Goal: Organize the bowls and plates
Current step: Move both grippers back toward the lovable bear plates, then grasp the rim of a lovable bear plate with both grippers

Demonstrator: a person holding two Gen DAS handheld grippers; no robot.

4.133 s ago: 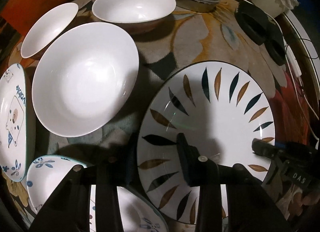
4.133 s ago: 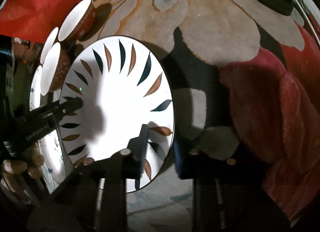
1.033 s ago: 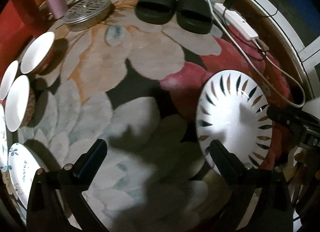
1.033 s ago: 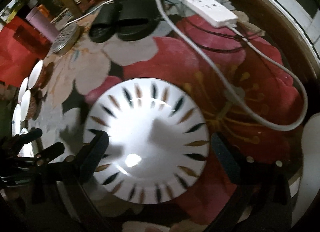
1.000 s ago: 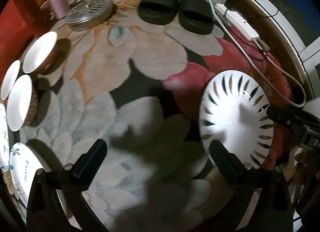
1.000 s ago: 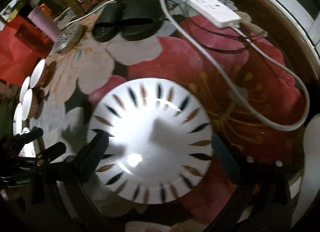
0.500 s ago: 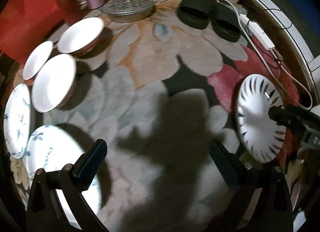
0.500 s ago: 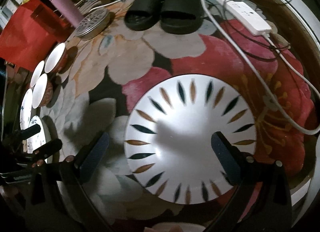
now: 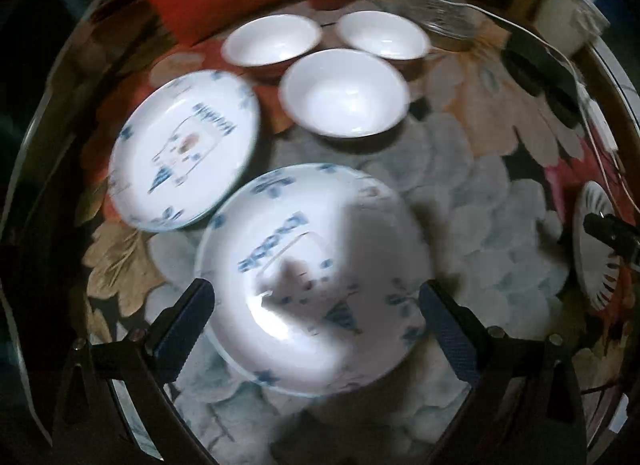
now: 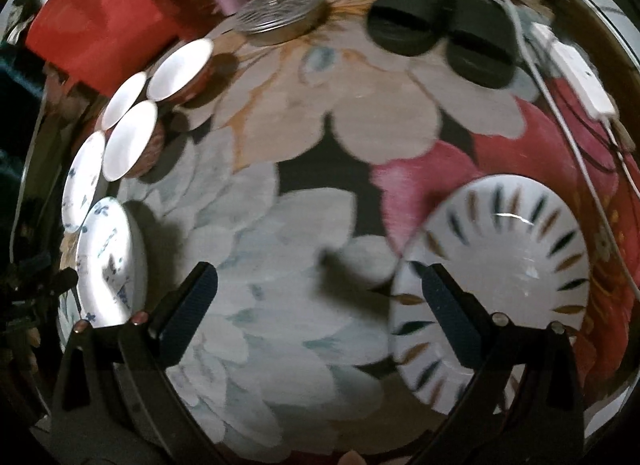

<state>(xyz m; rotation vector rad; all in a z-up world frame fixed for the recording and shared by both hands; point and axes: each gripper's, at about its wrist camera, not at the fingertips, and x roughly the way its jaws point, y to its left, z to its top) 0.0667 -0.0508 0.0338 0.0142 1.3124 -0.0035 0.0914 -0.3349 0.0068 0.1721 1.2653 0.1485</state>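
A white round plate with blue floral print and lettering lies on the flower-patterned carpet, framed between the spread, empty fingers of the left gripper. Just beyond that plate to the left sits a second white plate with matching blue print, and past it three plain white bowls with reddish outsides cluster close together. Well to the plate's right, a white plate ringed with dark and gold leaf marks rests on the carpet's red flower, partly behind the right finger of the right gripper, whose jaws also stand wide apart, holding nothing. Far beyond lie a round metal lid, black slippers and a white power strip.
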